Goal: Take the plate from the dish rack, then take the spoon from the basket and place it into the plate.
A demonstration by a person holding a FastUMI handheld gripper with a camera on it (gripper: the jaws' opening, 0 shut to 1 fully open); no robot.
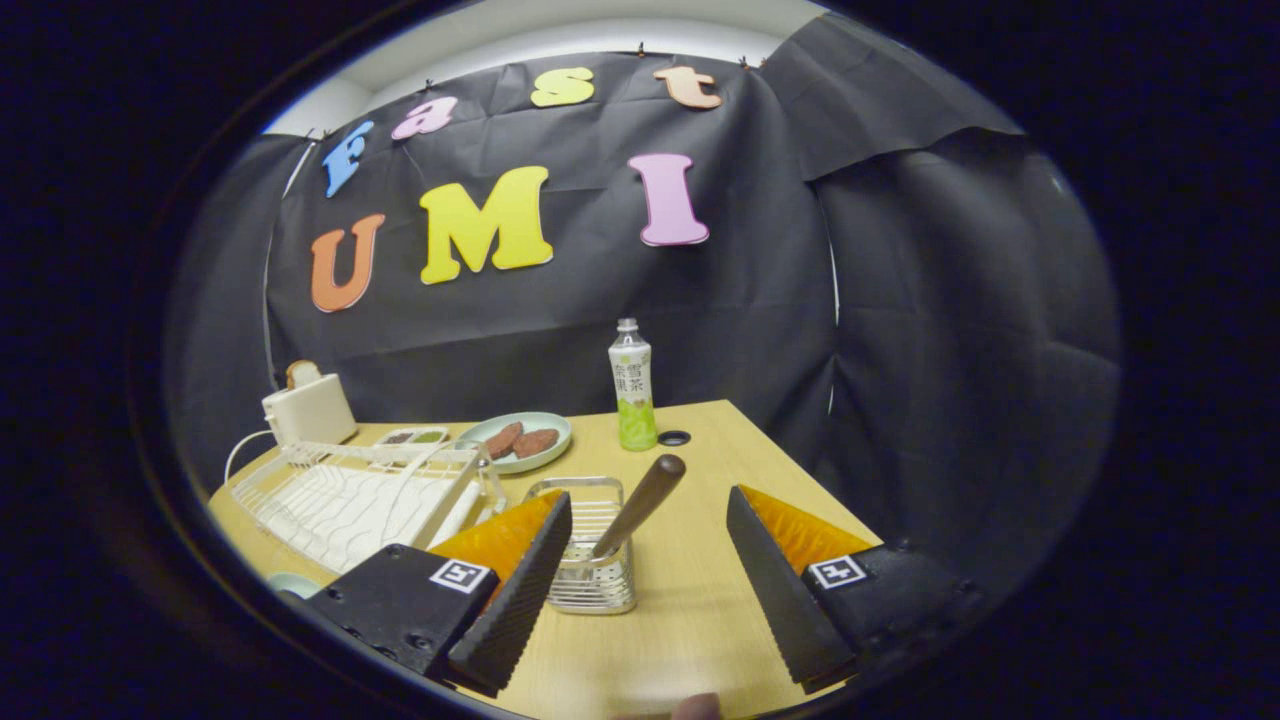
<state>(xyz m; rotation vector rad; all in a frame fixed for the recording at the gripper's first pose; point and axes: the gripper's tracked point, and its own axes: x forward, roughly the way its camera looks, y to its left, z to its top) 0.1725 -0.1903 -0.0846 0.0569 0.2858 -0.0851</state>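
Black cloth hangs behind a light wooden tabletop (700,620), and everything sits pretty close together on it. Using the little wire basket (590,545) as the reference point: it stands on the tabletop between the two fingers, closer to the left one, and the spoon (640,505) stands in it, brown handle leaning up and to the right. The gripper (640,585) has its jaws wide apart, nothing clamped, both fingers (520,590) hanging just above the tabletop either side of the basket. Left of the basket is the white dish rack (350,490), and I honestly can't tell whether a plate is in it. A pale rim (293,583) peeks out near the left finger, in front of the rack; could be a plate, can't say. Behind the basket is a light green dish (520,440) with two brown pieces of food on it, and right of that dish stands a drink bottle (632,385). Beyond the rack sits a white toaster (308,405).
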